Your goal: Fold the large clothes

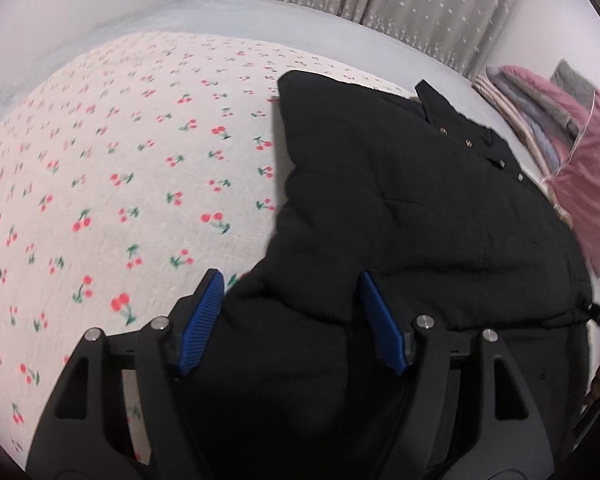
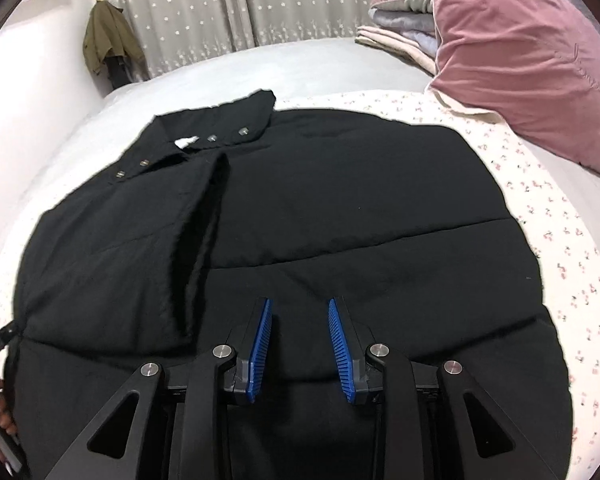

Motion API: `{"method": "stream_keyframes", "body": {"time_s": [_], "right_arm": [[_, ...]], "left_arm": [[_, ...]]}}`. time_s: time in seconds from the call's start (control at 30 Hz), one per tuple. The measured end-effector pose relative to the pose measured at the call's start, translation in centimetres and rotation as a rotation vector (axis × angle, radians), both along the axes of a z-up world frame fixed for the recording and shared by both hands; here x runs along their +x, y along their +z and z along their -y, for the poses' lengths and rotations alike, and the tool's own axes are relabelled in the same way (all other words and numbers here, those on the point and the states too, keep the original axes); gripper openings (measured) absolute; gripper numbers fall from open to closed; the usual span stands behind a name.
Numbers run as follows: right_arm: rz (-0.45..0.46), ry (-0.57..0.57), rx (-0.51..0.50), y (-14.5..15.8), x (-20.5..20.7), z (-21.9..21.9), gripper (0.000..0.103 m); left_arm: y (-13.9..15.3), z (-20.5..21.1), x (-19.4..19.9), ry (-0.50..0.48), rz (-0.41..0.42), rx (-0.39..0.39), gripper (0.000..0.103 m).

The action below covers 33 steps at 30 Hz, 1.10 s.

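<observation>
Open left tool over black jacket, cherry-print sheet, no legible writing

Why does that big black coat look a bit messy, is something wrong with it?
Nothing is torn or spilled. The puffy black quilted jacket lies on the cherry-print bedspread with one front flap folded back, and its collar sits crooked. That is only a half-finished fold.
</observation>
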State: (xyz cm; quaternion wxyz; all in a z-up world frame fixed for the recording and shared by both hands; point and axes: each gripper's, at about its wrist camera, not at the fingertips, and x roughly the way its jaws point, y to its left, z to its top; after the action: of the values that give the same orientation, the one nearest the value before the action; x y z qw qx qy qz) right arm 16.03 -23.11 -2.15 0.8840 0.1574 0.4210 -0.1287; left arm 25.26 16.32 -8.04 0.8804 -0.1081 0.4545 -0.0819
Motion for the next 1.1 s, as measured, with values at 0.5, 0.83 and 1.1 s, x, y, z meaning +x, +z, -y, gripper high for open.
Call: {"method": "stream_keyframes", "body": {"time_s": [0.5,0.83,1.1], "right_arm": [[-0.029,0.098,-0.026,-2.5,3.8,-5.2,0.055],[0.045,0.136,0.119,0.4,-5.9,-1.7,0.067],[0.06,0.056,0.13,2.1,-16.6,2.8,0.078]], "left_arm": [[-0.8,-2.4,-1.7,-0.031,-0.048,0.044,0.071],[0.8,-3.6,-5.7,-0.15,-0.078,0.011,0.071],[3.2,-3.2,-11.9,-0.225,-0.043,0.094,0.083]]}}
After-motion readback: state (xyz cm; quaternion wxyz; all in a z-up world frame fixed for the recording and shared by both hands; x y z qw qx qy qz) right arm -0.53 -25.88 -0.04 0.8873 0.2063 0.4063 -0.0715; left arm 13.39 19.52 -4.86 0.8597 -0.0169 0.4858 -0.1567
